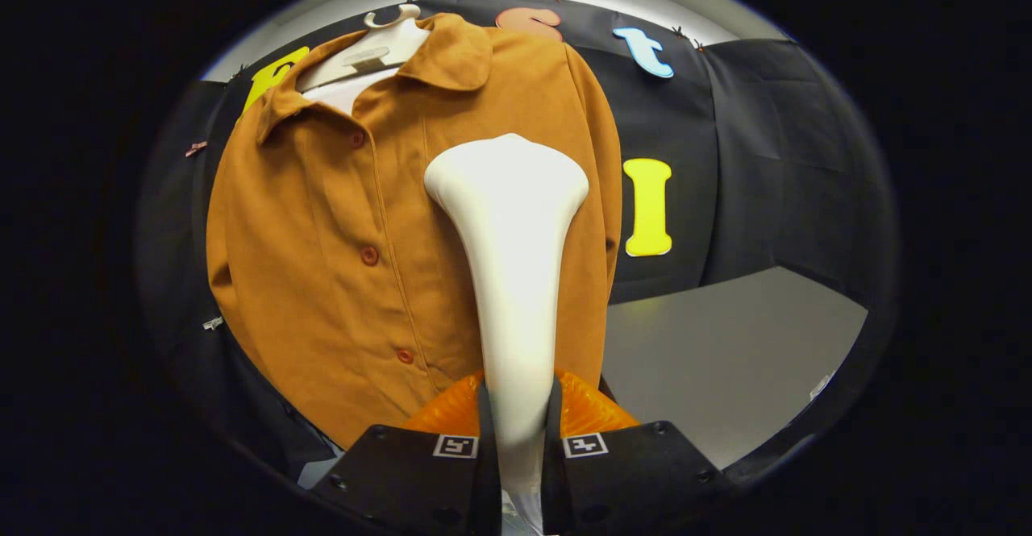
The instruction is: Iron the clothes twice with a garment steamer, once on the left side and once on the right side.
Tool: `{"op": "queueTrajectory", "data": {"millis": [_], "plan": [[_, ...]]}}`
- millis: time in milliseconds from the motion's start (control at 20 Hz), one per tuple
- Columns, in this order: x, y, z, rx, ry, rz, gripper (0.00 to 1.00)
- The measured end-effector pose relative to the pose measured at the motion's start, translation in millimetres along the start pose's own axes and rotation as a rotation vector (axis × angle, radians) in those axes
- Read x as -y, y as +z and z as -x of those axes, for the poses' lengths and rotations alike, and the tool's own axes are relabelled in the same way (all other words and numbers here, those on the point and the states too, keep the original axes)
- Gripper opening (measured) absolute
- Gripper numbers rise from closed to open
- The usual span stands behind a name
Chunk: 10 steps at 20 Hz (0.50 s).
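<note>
one shirt (339,262), one steamer (512,262), one hanger (379,48)

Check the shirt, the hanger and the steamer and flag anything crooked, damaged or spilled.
Nothing stands out. The brown shirt hangs buttoned on its white hanger, collar open, no stains or tears visible. The gripper is shut on the white steamer, whose head sits in front of the shirt beside the button row.

Tongs (517,407) closed w/ both fingers (451,439) pressing steamer handle (516,278). Tongs point fwd, just below the steamer's head.
</note>
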State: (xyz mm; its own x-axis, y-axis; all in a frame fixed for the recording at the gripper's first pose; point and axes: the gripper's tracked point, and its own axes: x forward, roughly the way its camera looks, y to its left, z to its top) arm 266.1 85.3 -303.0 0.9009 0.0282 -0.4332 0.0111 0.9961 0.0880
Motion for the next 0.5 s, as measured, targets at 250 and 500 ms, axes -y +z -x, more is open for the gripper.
{"op": "queueTrajectory", "data": {"millis": [250,500], "plan": [[0,-60,-9,-0.115,-0.018,-0.009,0.23],[5,-124,-11,-0.237,-0.036,0.013,0.23]]}}
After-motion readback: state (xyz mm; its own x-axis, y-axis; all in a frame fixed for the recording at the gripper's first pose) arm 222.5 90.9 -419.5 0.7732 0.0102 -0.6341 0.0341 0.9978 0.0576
